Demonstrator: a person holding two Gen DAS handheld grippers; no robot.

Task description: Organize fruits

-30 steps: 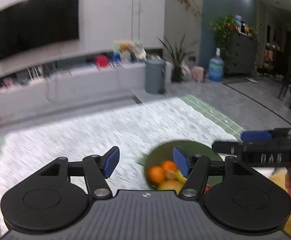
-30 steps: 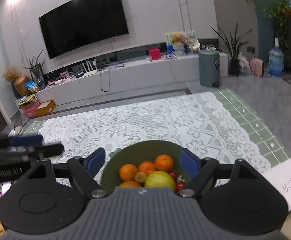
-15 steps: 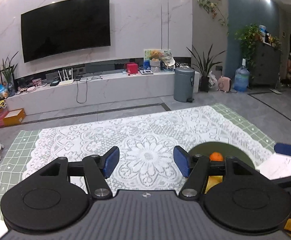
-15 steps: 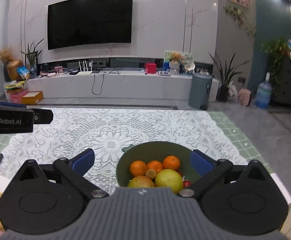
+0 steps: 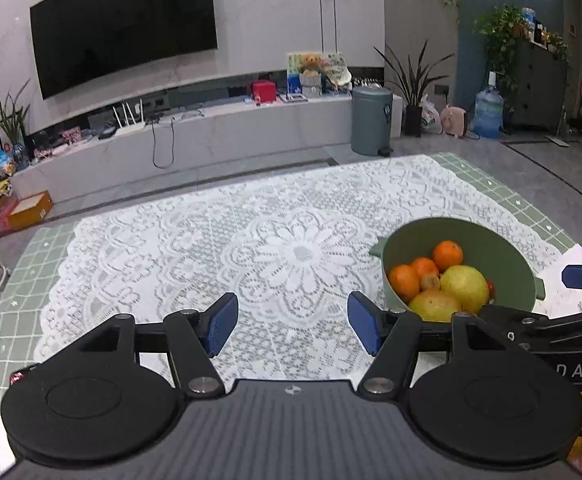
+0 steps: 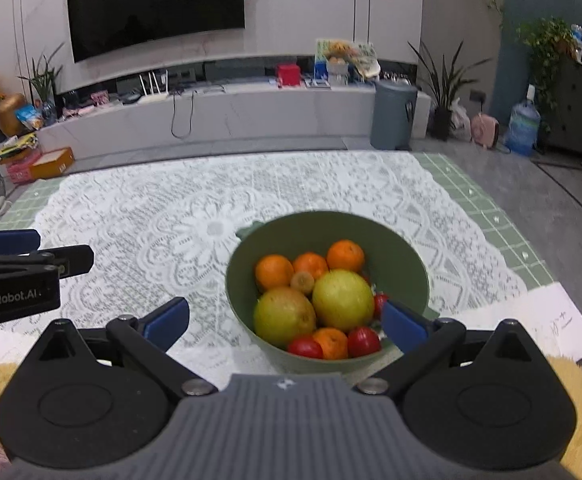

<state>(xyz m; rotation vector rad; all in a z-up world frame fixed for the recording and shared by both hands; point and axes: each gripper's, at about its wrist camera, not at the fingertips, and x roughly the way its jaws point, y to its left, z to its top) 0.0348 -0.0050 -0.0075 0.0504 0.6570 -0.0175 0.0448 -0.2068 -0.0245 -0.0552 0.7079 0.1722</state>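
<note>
The green bowl [image 6: 403, 264] is sitting on the white lace tablecloth [image 6: 151, 216], toward the near right part of the table, with a small handle tab sticking out at its far left rim. It is holding the fruits: three oranges [image 6: 273, 272] are lying at the back, a small brownish fruit [image 6: 302, 281] is nestling just in front of them, and two large yellow-green fruits [image 6: 343, 300] are resting side by side in the middle. Nearer the front rim, another small orange [image 6: 331, 343] is lying between two red fruits [image 6: 364, 342], and a third red one is peeking out at the right, behind the right fingertip.

The right gripper [image 6: 285, 322] is hovering just before the bowl's near rim, its blue-padded fingers spread wide on either side of the bowl and gripping nothing. The left gripper [image 5: 293, 322] is hanging over bare lace to the left of the bowl [image 5: 503, 256], its jaws likewise standing well apart with nothing between them; its right finger is lying close to the bowl's left wall, though whether it is touching cannot be told.

A white paper sheet [image 6: 531, 316] is lying on the table just right of the bowl. Beyond the table, a grey bin [image 6: 393, 116] is standing by the long low cabinet [image 6: 227, 114], under a wall-mounted television [image 6: 155, 4]
</note>
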